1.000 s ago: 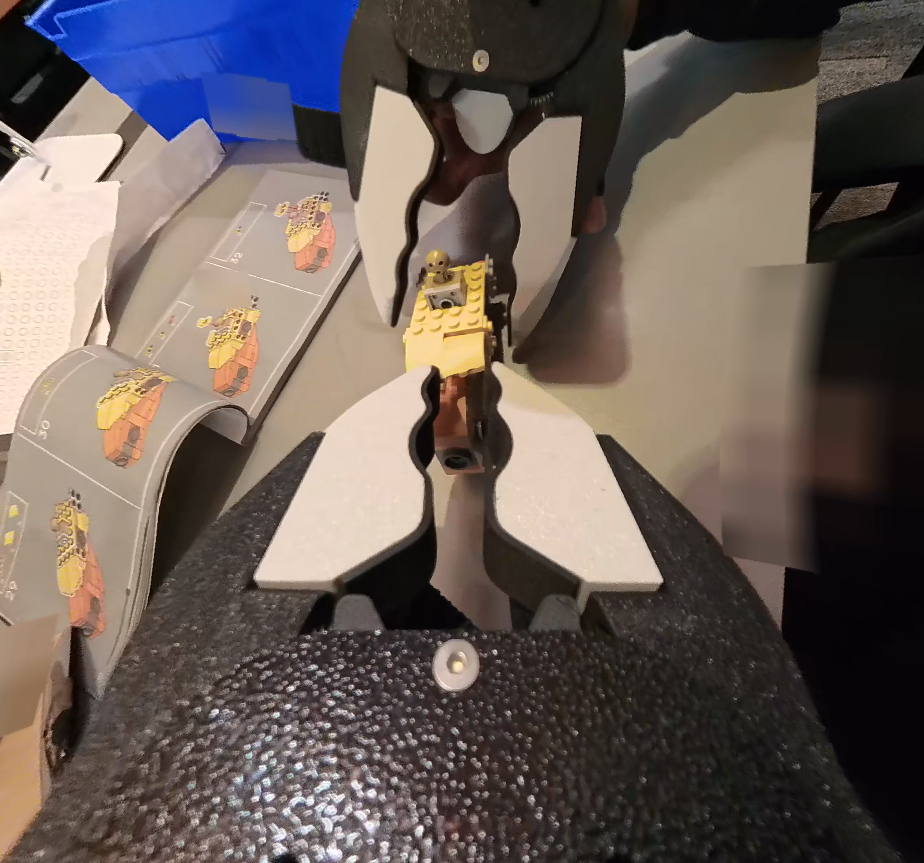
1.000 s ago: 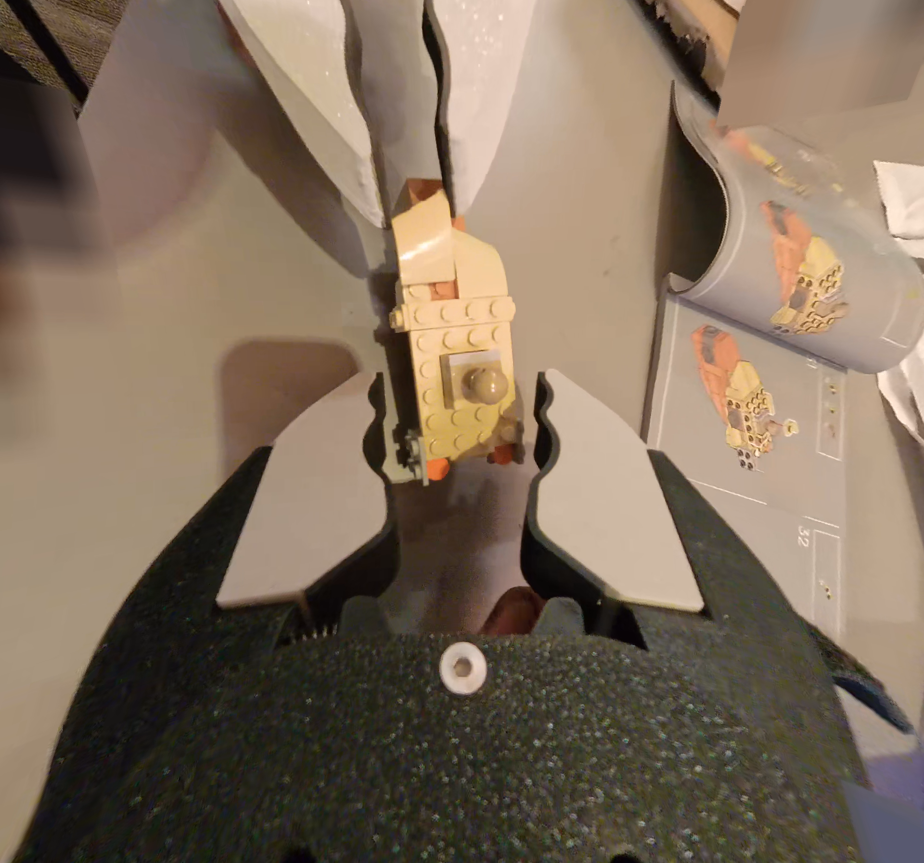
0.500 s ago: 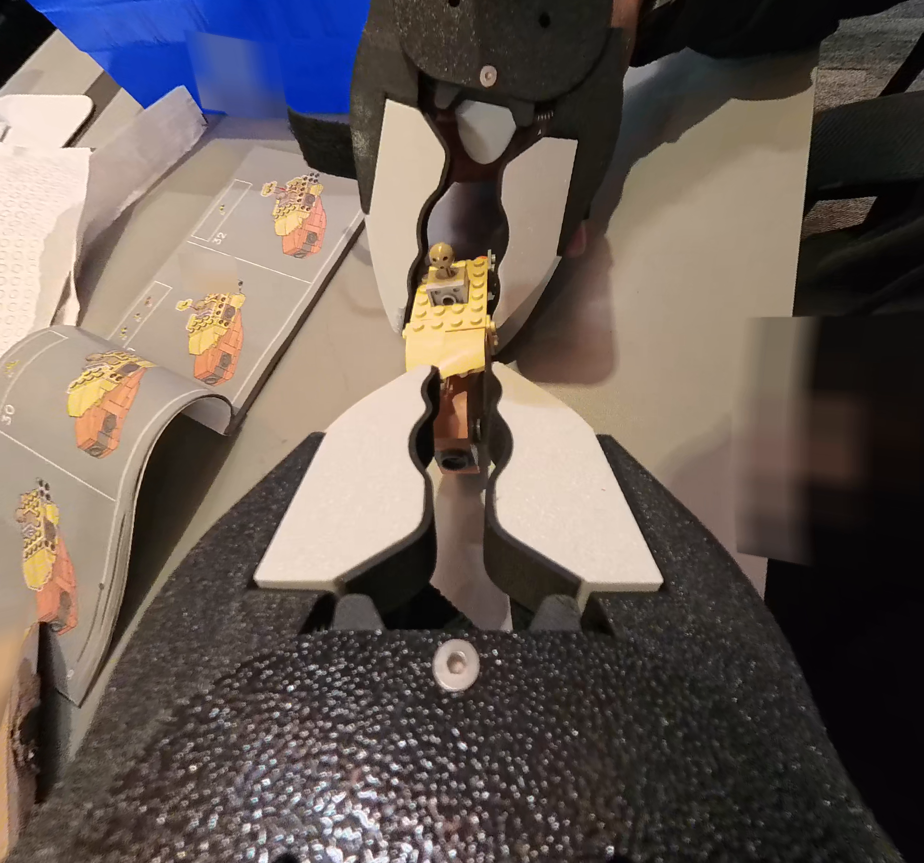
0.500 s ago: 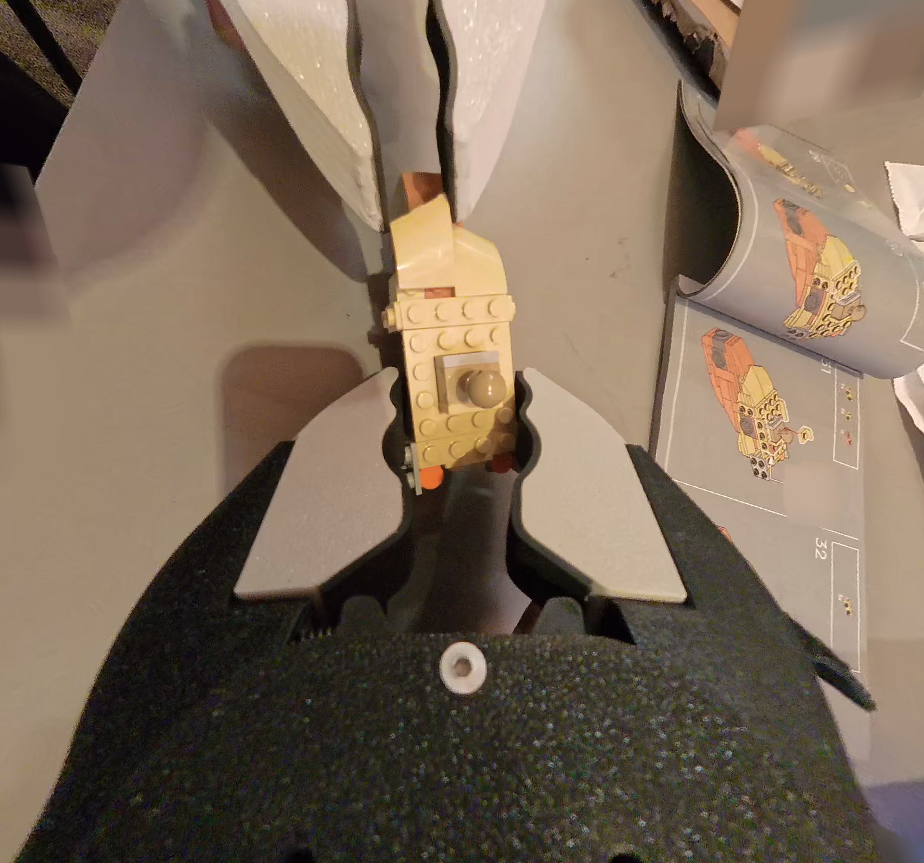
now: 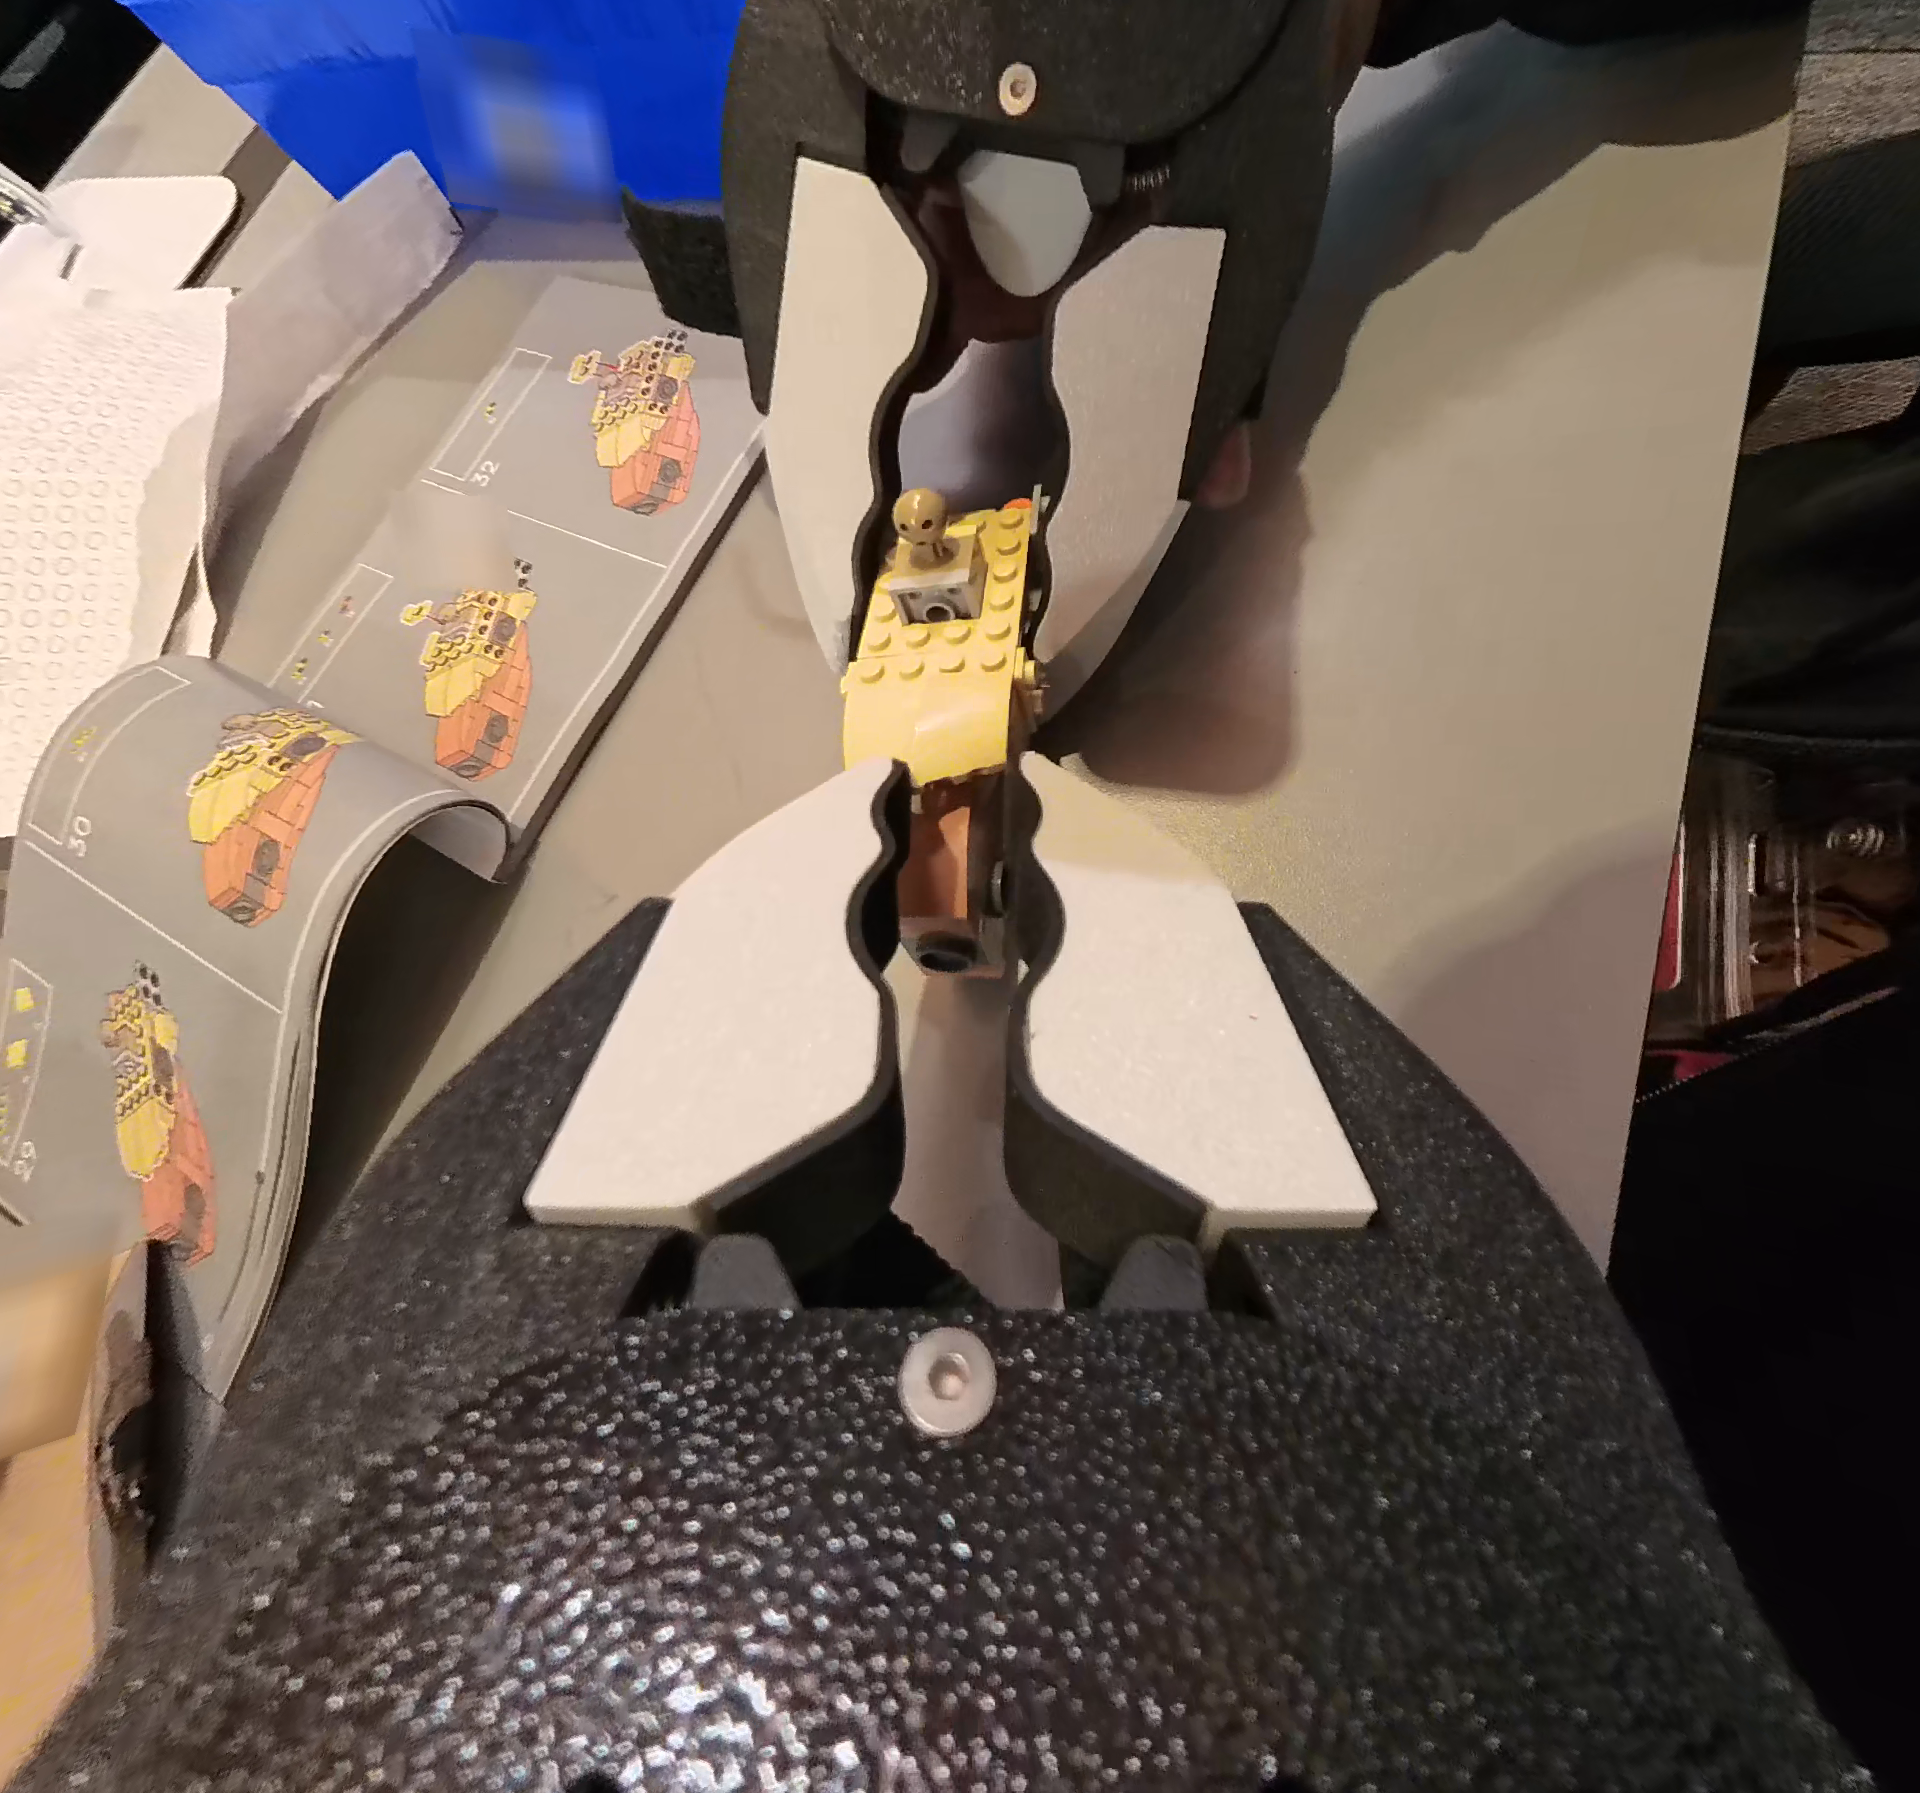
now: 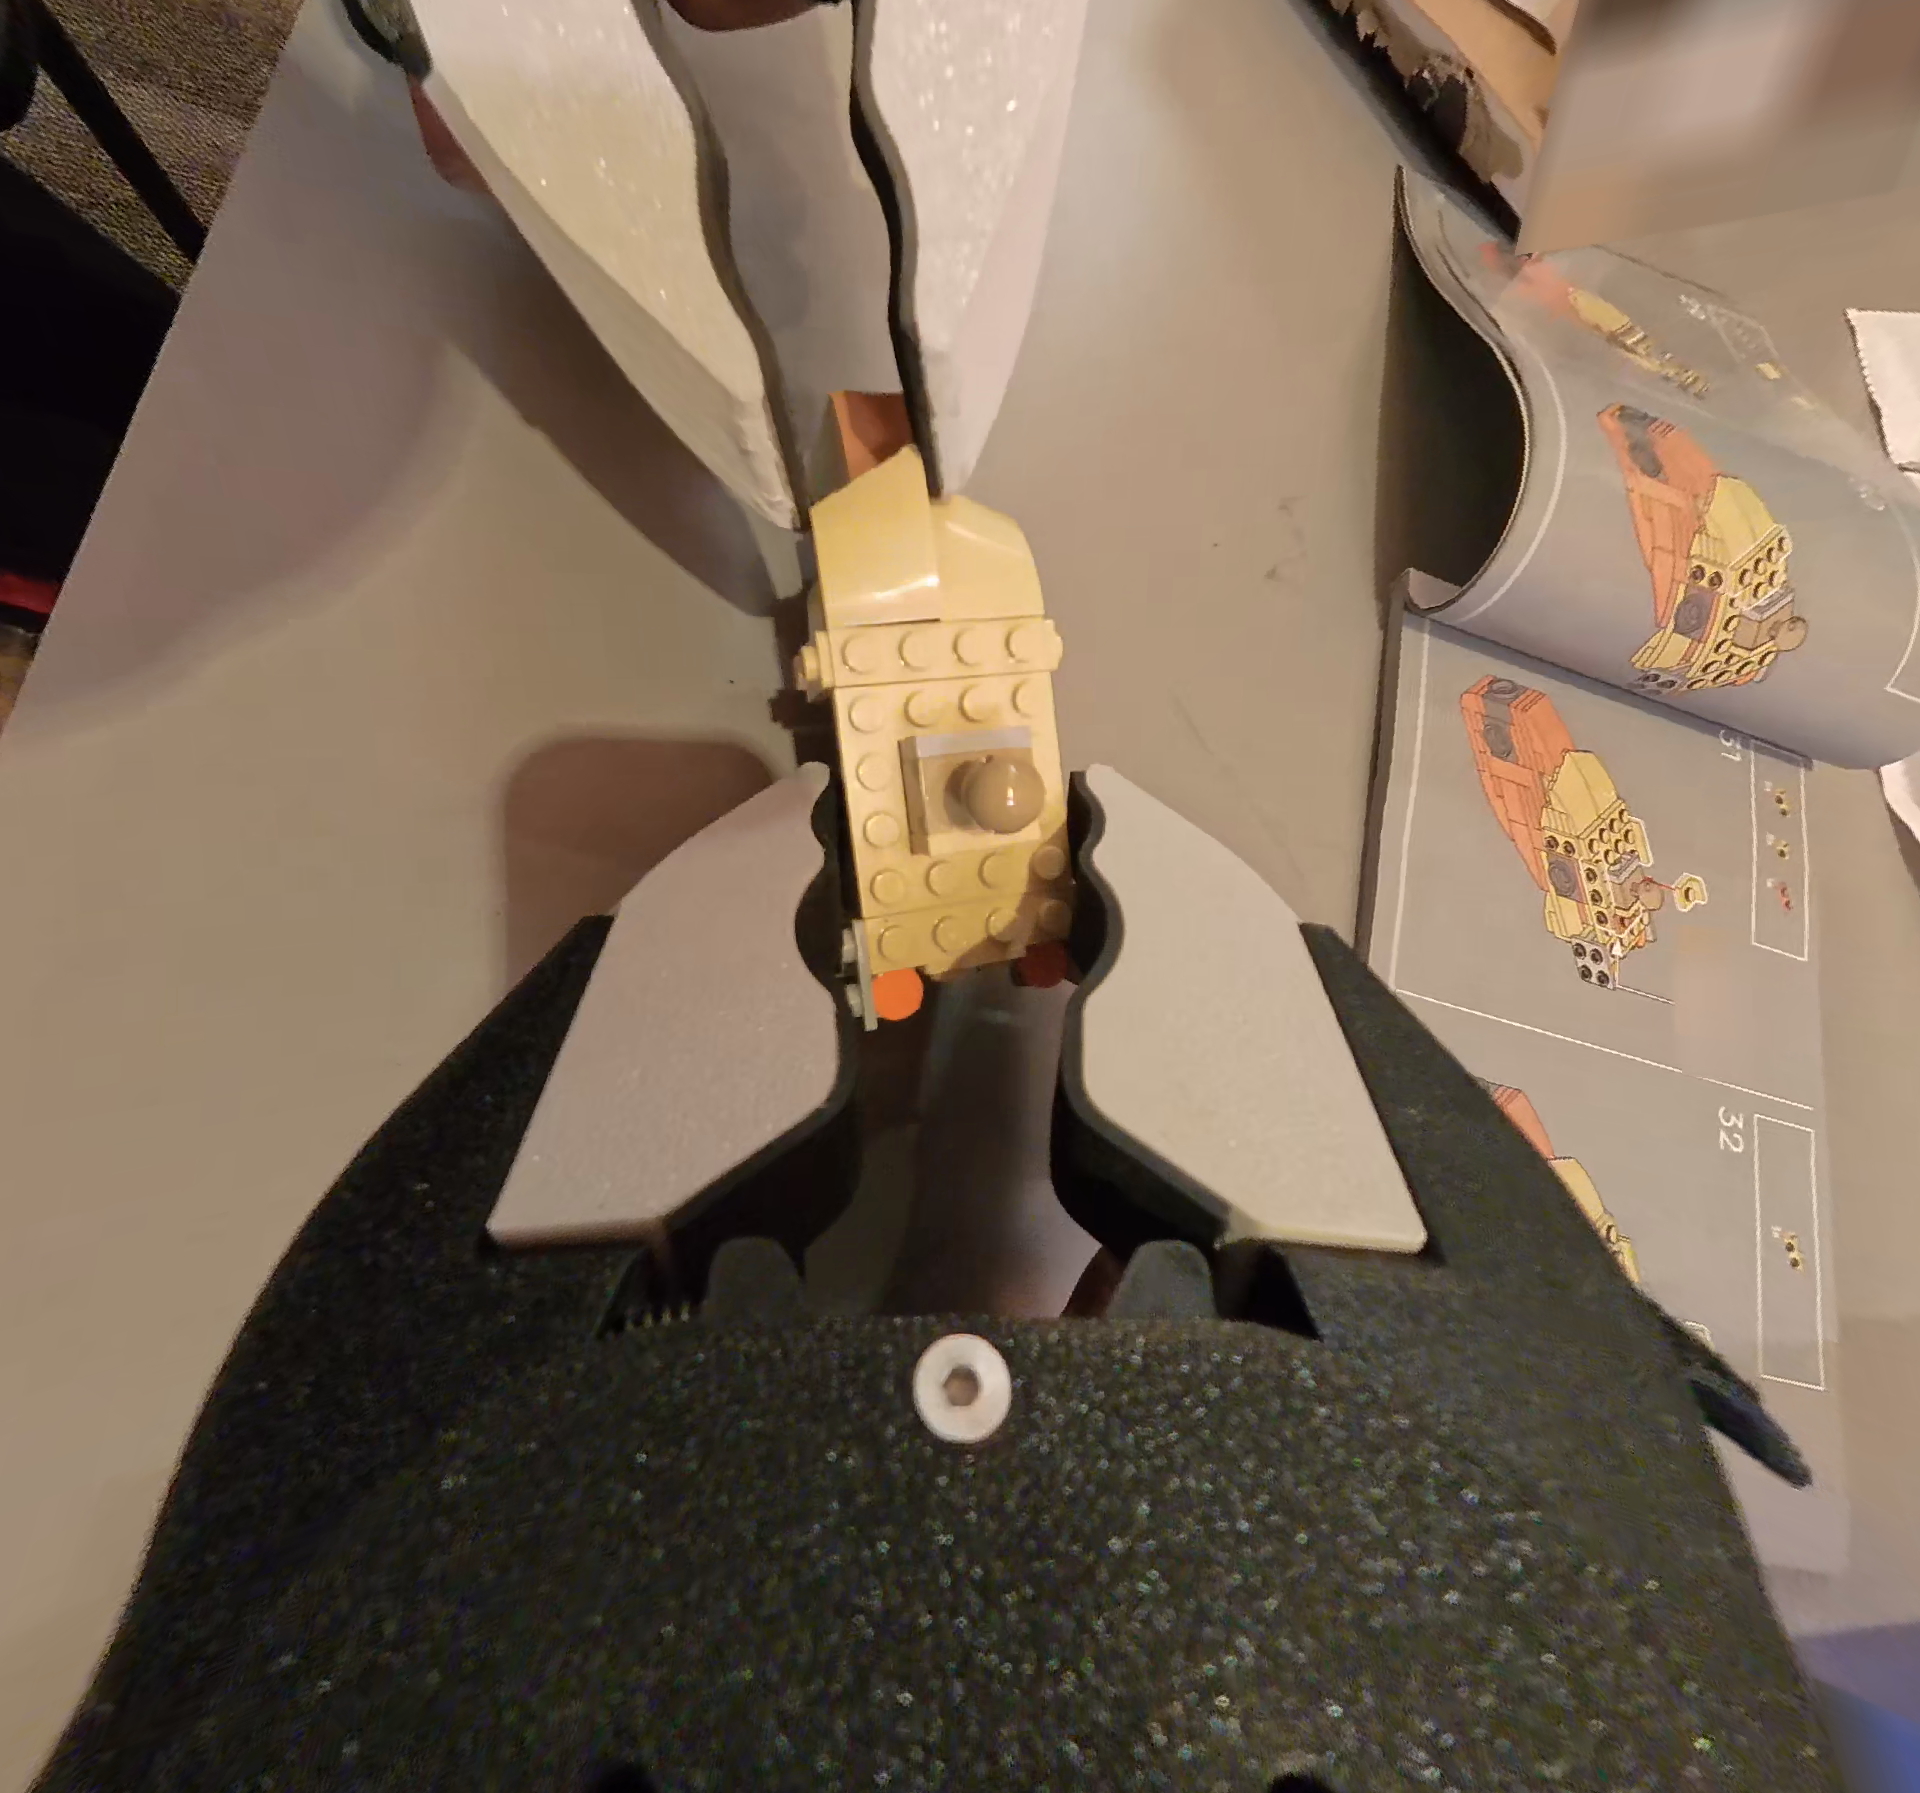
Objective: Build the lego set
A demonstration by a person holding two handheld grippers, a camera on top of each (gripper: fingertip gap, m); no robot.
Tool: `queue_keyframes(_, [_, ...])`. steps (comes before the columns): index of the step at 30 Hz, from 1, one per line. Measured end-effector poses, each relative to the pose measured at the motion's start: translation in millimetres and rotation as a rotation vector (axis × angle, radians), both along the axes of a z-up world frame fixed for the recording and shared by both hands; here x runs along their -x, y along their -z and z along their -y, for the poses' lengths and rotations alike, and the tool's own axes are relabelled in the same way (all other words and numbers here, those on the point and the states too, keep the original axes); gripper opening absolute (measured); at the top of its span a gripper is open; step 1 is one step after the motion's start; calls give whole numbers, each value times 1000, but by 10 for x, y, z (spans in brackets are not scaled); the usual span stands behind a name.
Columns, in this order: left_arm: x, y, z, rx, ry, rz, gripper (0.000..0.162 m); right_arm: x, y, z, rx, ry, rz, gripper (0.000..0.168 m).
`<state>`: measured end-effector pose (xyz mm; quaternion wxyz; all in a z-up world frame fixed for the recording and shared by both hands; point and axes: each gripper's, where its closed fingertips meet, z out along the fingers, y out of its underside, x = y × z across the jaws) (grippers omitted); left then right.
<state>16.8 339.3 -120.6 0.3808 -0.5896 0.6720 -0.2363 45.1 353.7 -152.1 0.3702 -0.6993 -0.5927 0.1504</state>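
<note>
Yellow and tan bricks make up the small lego model (image 5: 940, 673), which is held above the grey counter (image 5: 1455, 600) between the two grippers facing each other. In the left wrist view, the left gripper (image 5: 951, 834) has its jaws clamped on the model's brown-orange lower end, the dark round hole of that end showing between the fingers. The right gripper (image 6: 951, 886) is closed on the opposite, studded end, its pads pressed against both sides of the yellow plates. A tan ball-headed piece (image 6: 997, 793) stands on a grey stud plate on top of the model. An open instruction booklet (image 5: 343, 704) with curled grey pages lies on the counter beside the model, and a blue bin (image 5: 416, 8) sits behind the booklet. Torn cardboard (image 6: 1455, 8) shows at the top of the right wrist view.
</note>
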Motion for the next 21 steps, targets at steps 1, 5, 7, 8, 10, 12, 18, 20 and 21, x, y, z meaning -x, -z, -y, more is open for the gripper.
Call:
queue_keyframes(1, [0,2,0,-2,-3,0,16,1,-2,1,2,1,-1,40])
queue_keyframes(5, [9,5,-25,-10,-31,1,16,6,-9,15,9,-1,-5,38])
queue_keyframes(7, [15,15,-30,-12,-38,-1,16,9,-7,22,11,-2,-6,38])
queue_keyframes(8, [15,19,-22,-7,-38,-1,16,9,-2,25,12,-3,-4,38])
queue_keyframes(10, [16,21,-13,-4,-39,2,16,8,3,28,14,-4,-2,39])
queue_keyframes(12, [20,21,-4,-7,-37,-3,16,5,7,29,17,-1,-2,39])
queue_keyframes(18, [9,-4,26,-15,-33,-11,16,7,5,26,16,6,-1,38])
queue_keyframes(20, [3,-12,33,-18,-33,-11,16,6,6,26,17,8,0,39])
queue_keyframes(21, [1,-12,32,-21,-34,-13,16,6,6,27,16,9,0,39])
